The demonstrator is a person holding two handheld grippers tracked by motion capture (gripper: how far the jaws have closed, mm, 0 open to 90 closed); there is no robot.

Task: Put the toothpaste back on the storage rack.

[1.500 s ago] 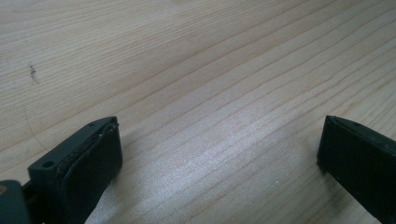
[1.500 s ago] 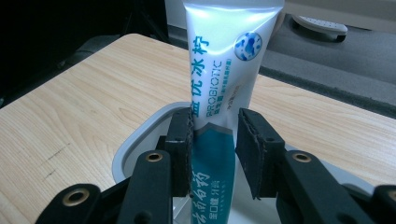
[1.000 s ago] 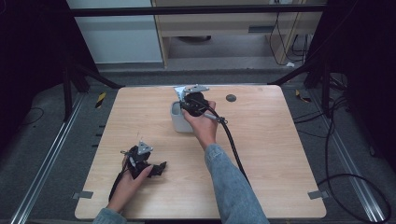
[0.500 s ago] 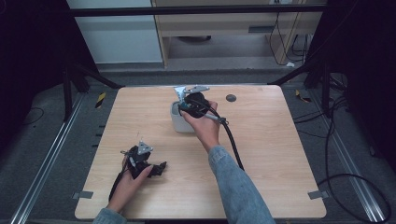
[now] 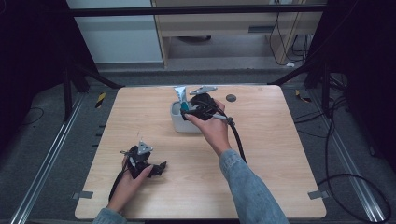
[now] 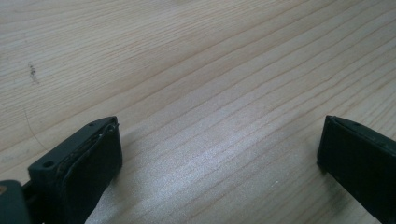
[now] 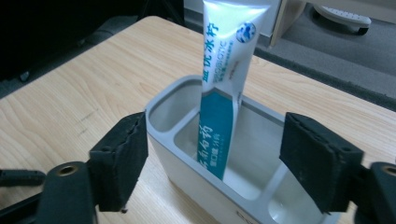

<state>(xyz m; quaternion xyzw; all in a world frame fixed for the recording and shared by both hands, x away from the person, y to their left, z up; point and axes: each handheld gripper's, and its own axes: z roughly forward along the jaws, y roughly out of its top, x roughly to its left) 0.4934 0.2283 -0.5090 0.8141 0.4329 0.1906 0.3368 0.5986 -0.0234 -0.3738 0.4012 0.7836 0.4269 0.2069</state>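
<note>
In the right gripper view, the right gripper [image 7: 212,154] is being held with its jaws apart, one black pad at either side of the picture; they have just been opening, and neither pad is being pressed against anything. Between and just beyond the jaws, a white and teal toothpaste tube [image 7: 224,88] is being propped upright, slightly tilted, in the grey holder [image 7: 196,182]. The tube's lower end is being kept in the middle compartment of the holder, with a smaller compartment seen toward the left jaw and another toward the right jaw. The tube is not being touched by either pad; the holder's near wall is lying just ahead of the jaw tips.

In the high view, the right gripper [image 5: 192,108] is being held by the right hand [image 5: 212,130] at the holder [image 5: 180,122], with the tube [image 5: 181,94] rising beyond it. The left gripper [image 5: 156,169] is being rested low on the wooden table [image 5: 280,154], well apart from the holder.

In the left gripper view, the left gripper [image 6: 219,154] is being kept wide open, with bare table [image 6: 210,70] lying between and beyond its jaws.
</note>
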